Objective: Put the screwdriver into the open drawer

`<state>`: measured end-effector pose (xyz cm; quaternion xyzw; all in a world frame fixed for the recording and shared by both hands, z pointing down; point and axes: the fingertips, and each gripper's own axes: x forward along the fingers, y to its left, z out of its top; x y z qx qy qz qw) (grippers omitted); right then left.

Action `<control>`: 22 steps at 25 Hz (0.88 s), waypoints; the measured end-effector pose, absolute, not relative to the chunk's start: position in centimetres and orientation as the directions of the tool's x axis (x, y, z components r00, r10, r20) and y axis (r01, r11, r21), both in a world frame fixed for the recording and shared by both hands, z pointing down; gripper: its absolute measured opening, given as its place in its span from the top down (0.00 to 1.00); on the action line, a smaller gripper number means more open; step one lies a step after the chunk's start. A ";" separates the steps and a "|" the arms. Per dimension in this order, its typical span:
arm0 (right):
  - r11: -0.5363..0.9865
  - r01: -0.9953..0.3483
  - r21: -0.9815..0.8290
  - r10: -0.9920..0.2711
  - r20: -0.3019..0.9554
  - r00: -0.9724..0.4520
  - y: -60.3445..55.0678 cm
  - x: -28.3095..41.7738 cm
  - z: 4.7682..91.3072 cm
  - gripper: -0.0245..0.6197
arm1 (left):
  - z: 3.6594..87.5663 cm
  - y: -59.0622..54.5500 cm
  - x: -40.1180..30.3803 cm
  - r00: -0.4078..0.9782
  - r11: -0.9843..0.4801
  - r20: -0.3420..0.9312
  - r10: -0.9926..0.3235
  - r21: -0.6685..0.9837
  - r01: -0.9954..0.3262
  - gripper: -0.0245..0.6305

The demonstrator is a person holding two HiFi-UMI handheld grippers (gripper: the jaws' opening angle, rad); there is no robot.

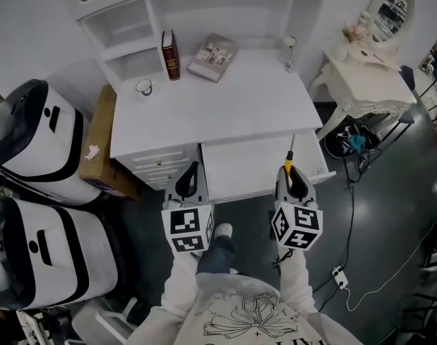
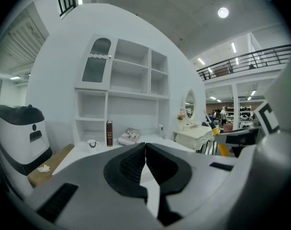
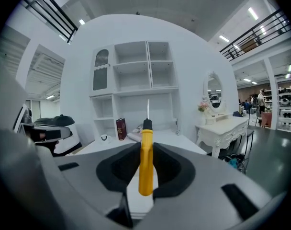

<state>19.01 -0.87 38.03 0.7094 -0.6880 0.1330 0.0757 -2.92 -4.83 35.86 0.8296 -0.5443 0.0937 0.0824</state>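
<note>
A screwdriver (image 3: 146, 152) with a yellow handle, black collar and thin metal shaft is clamped between the black pads of my right gripper (image 3: 146, 150), its tip pointing forward. In the head view the right gripper (image 1: 289, 172) hovers over the right part of the open white drawer (image 1: 233, 182), and the screwdriver (image 1: 289, 159) points toward the desk. My left gripper (image 1: 191, 172) hangs at the drawer's left front corner. Seen from the left gripper view, the left gripper (image 2: 145, 153) has its jaws pressed together with nothing between them.
On the white desk (image 1: 218, 106) stand a dark red book (image 1: 169, 54), a magazine (image 1: 212, 56) and a small cup (image 1: 144, 87). A cardboard box (image 1: 98, 146) and white-black machines (image 1: 31, 142) sit to the left. A white dressing table (image 1: 366, 77) stands right, with cables (image 1: 351, 192) on the floor.
</note>
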 end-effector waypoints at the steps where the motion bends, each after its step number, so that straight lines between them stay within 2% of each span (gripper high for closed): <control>1: -0.044 -0.996 -0.077 -0.955 0.296 0.019 -1.7 19.0 38.1 0.84 | 35.9 -5.8 -2.8 0.393 -0.397 0.247 -0.886 0.037 -0.917 0.95; 22: -0.055 -0.994 -0.099 -0.905 0.425 0.008 -15.3 18.2 43.6 0.84 | 40.8 -19.4 -3.1 0.405 -0.403 0.340 -0.849 0.080 -0.912 0.95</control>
